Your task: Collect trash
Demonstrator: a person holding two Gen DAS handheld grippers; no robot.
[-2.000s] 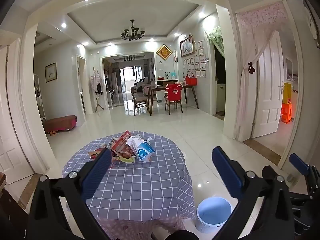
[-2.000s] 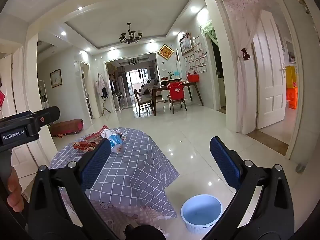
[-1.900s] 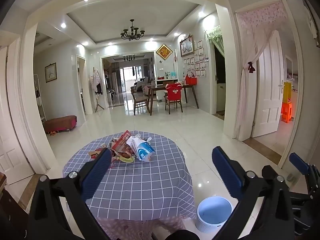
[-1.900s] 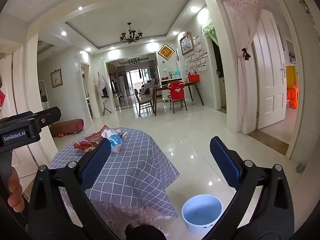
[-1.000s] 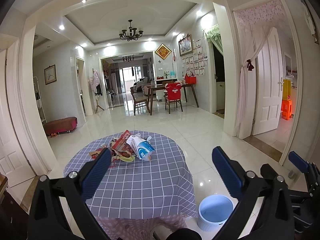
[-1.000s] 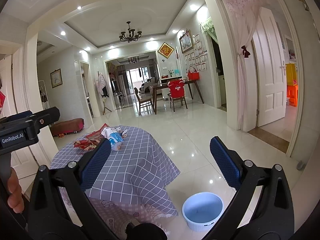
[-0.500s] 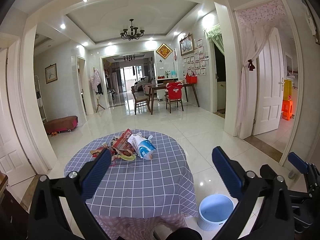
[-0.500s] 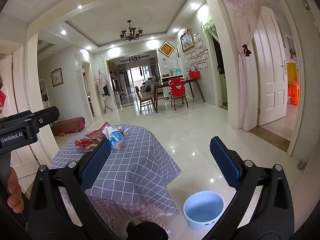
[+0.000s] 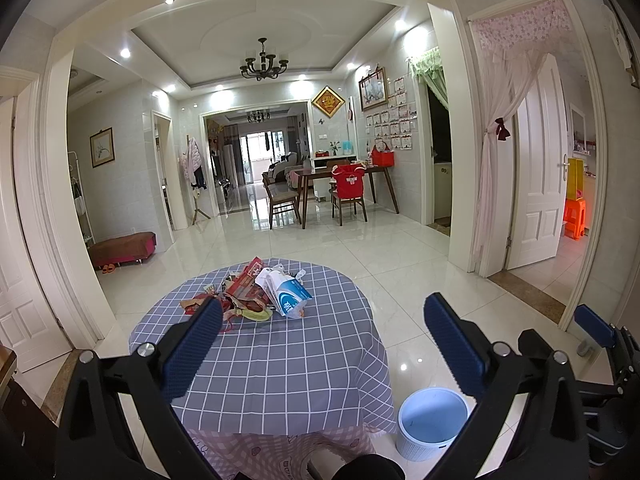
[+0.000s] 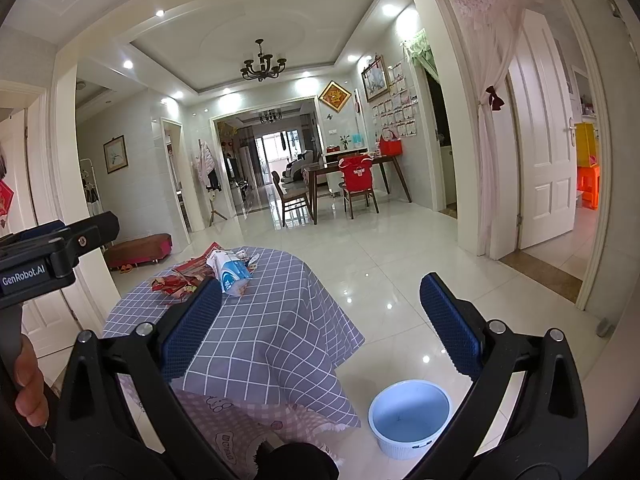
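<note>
1. Grey-blue checked cloth [image 9: 280, 360] covers the round surface [image 9: 256, 396], with a pink patterned cloth [image 9: 280, 446] hanging below its near edge.
2. At the far edge of the surface, left of its middle, lies the trash: a heap of red and brown wrappers [image 9: 240, 292], some flat, some crumpled.
3. Just right of the wrappers, touching them, a white and blue packet [image 9: 286, 292] lies on its side with its open end towards the heap.
4. On the tiled floor [image 9: 400, 280], just beside the near right edge of the surface, stands a white bin [image 9: 432, 424] with a pale blue inside; little can be made out in it.
5. Left tongs [image 9: 322, 348] are spread wide and hold nothing; they hang over the near part of the surface, well apart from the trash.
6. Right tongs [image 10: 320, 324] are likewise spread wide and hold nothing, above the right edge of the surface and the bin.
7. At the left border of the right wrist view, a hand [image 10: 28, 384] grips the handle of the left tongs.
</note>
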